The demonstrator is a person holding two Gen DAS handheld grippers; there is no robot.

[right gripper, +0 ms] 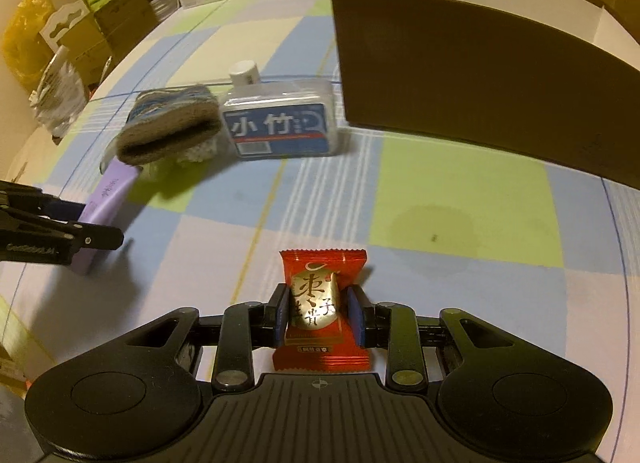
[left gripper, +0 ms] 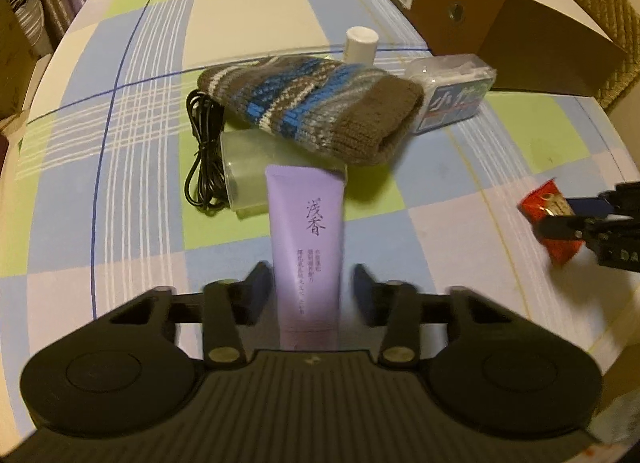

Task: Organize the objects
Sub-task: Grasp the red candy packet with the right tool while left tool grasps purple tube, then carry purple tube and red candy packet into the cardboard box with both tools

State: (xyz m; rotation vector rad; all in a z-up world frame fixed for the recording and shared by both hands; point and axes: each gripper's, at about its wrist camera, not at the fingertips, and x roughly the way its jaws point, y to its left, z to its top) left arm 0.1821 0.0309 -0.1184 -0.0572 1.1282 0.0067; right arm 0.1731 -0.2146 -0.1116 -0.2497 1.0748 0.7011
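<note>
A purple tube point(left gripper: 306, 231) lies lengthwise on the checked tablecloth point(left gripper: 132, 183). My left gripper point(left gripper: 311, 287) is open and straddles the tube's near half, with a small gap at the right pad. In the right wrist view the same tube point(right gripper: 108, 199) shows beside the left gripper point(right gripper: 92, 223). My right gripper point(right gripper: 318, 313) is shut on a red candy packet point(right gripper: 320, 271) with gold print, low over the cloth. The left wrist view shows that packet point(left gripper: 540, 199) at the right gripper's tips point(left gripper: 568, 219).
Beyond the tube lie a striped knit sleeve point(left gripper: 316, 107), a translucent container point(left gripper: 248, 167), a black cable point(left gripper: 204, 151), a clear blue-labelled box point(right gripper: 280, 127) and a white-capped bottle point(right gripper: 244, 73). An open brown cardboard box point(right gripper: 480, 83) stands at the back right. Cartons line the table's far edge.
</note>
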